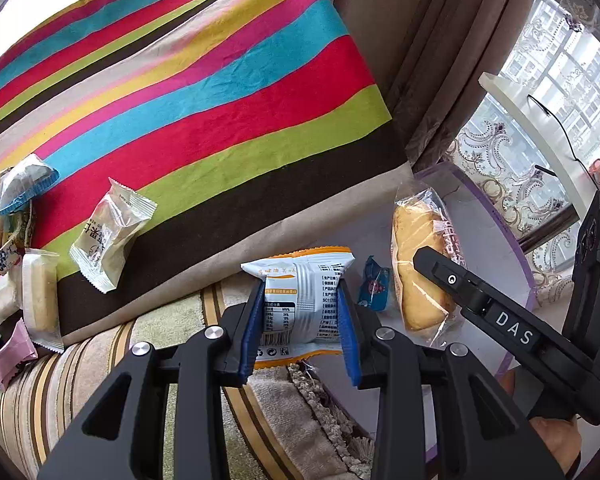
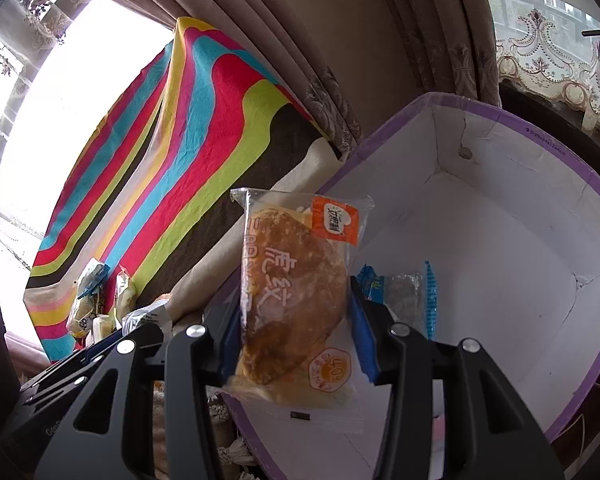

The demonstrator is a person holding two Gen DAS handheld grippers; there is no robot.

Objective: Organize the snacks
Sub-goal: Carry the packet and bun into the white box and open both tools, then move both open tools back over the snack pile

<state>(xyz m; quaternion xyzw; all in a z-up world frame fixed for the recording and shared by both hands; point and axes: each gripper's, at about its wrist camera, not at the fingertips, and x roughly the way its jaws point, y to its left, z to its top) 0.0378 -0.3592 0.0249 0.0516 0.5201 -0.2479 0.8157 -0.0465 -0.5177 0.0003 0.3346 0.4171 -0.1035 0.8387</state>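
Note:
My left gripper (image 1: pixel 302 312) is shut on a white-and-orange snack packet (image 1: pixel 300 292), held above the near edge of the white box with a purple rim (image 1: pixel 512 236). My right gripper (image 2: pixel 294 320) is shut on a clear-wrapped bread packet with an orange label (image 2: pixel 292 296), held over the same box (image 2: pixel 500 216); it also shows in the left wrist view (image 1: pixel 420 268). A small blue-wrapped snack (image 2: pixel 404 292) lies inside the box, also visible in the left wrist view (image 1: pixel 376 284). Several more wrapped snacks (image 1: pixel 112 236) lie on the striped cloth (image 1: pixel 204 100) at the left.
The striped cloth covers a raised surface beside a striped sofa cushion (image 1: pixel 120 360). Brown curtains (image 1: pixel 440 60) and a lace-curtained window (image 1: pixel 540 100) stand behind the box. A white shelf (image 1: pixel 540 132) with a black cable is at the right.

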